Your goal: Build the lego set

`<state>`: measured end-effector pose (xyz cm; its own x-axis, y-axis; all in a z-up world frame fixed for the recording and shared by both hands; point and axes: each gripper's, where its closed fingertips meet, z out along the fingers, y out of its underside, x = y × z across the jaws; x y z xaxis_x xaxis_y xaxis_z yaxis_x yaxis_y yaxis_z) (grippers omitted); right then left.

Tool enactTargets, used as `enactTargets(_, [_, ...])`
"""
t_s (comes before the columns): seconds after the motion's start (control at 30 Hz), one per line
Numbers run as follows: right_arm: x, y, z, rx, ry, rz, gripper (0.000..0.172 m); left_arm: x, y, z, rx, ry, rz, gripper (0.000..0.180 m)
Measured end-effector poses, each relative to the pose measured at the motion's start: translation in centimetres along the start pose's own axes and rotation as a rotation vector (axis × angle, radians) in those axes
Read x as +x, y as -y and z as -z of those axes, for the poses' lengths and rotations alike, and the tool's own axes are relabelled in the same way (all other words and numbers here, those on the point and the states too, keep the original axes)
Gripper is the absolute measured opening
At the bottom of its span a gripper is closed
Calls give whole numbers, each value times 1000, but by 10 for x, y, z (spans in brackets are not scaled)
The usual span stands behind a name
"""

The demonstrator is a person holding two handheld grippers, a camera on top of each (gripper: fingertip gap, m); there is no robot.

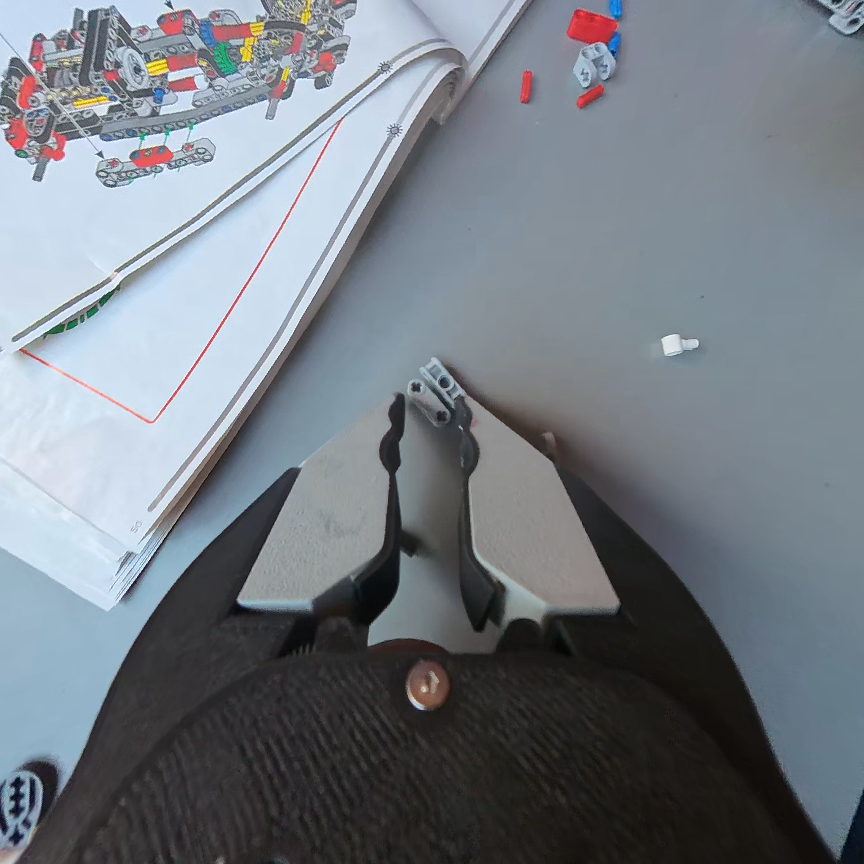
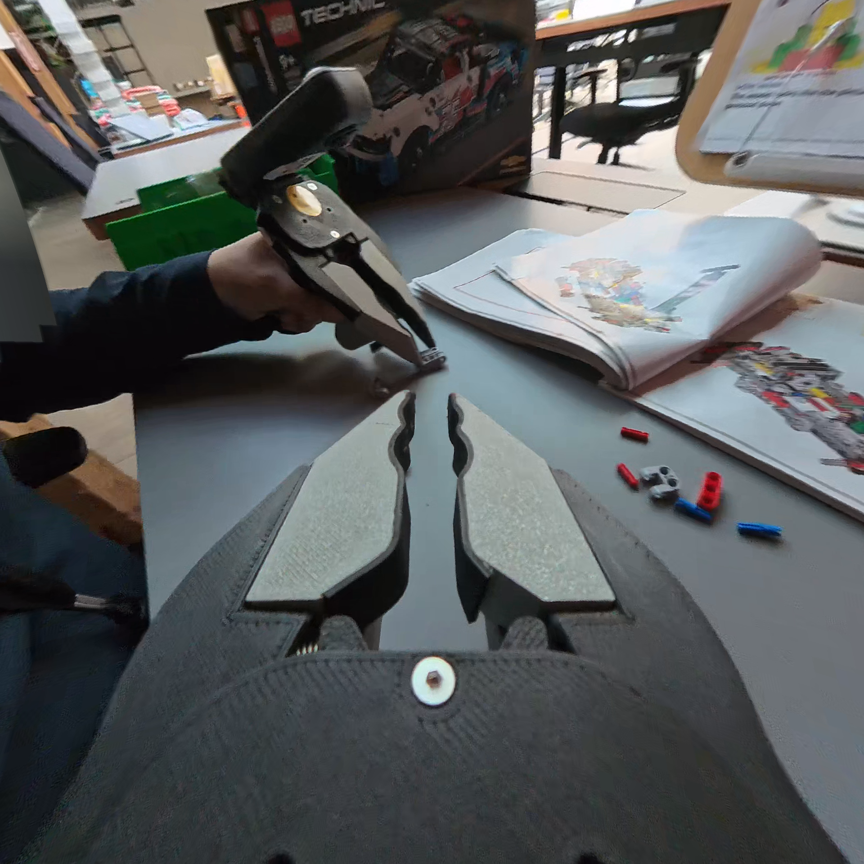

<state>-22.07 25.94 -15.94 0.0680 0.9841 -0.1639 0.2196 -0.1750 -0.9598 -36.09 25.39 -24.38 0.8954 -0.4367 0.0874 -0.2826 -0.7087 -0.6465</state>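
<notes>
Matt grey table (image 1: 608, 234), paper booklet (image 1: 163, 280), glossy plastic pieces (image 1: 591, 25), ribbed black hand-held gripper (image 2: 430, 399).

Soft daylight falls evenly across the grey table (image 1: 608, 234), with broad, diffuse shadows pooling beside the left gripper (image 2: 428, 357). Wide-angle lenses bow the open booklet (image 1: 234, 234) and room lines at the edges. Motion blur smears the clipboard (image 2: 771, 93) and distant background.

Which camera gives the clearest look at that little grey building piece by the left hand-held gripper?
The left wrist view: the grey piece sits at the left hand-held gripper tips, its holes plainly visible. In the right wrist view it is farther off and mostly hidden by the gripper's fingers.
</notes>
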Motion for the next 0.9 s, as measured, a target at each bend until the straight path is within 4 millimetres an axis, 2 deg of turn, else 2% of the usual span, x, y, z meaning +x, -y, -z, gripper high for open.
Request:
enactTargets(0.07, [-10,-2,-17,-73,84,-20,18,0,-1,-3,-12,10,-17,9])
enactTargets(0.13, [-14,-10,-40,-176,130,-6,22,1,-3,-2,-18,19,-40,6])
enactTargets(0.3, [3,-33,-94,-387,114,34,30,10,-12,4,-24,-11,-76,6])
enactTargets(0.4, [5,-42,-112,-483,129,94,32,17,-14,5,-13,-42,-89,6])
enactTargets(0.57, [16,-51,-137,-580,74,211,29,18,-14,5,11,-62,-97,6])
enactTargets(0.63, [13,-54,-144,-589,94,225,24,18,-14,5,17,-69,-95,6])
enactTargets(0.67, [11,-55,-144,-592,108,233,6,18,-14,5,21,-72,-90,6])
enactTargets(0.73, [11,-56,-138,-613,116,240,5,20,-13,5,22,-88,-77,12])
enactTargets(0.8, [12,-54,-126,-601,120,238,5,18,-13,7,20,-79,-68,28])
enactTargets(0.9, [15,-41,-105,-513,103,279,5,20,-1,15,78,-105,-49,28])
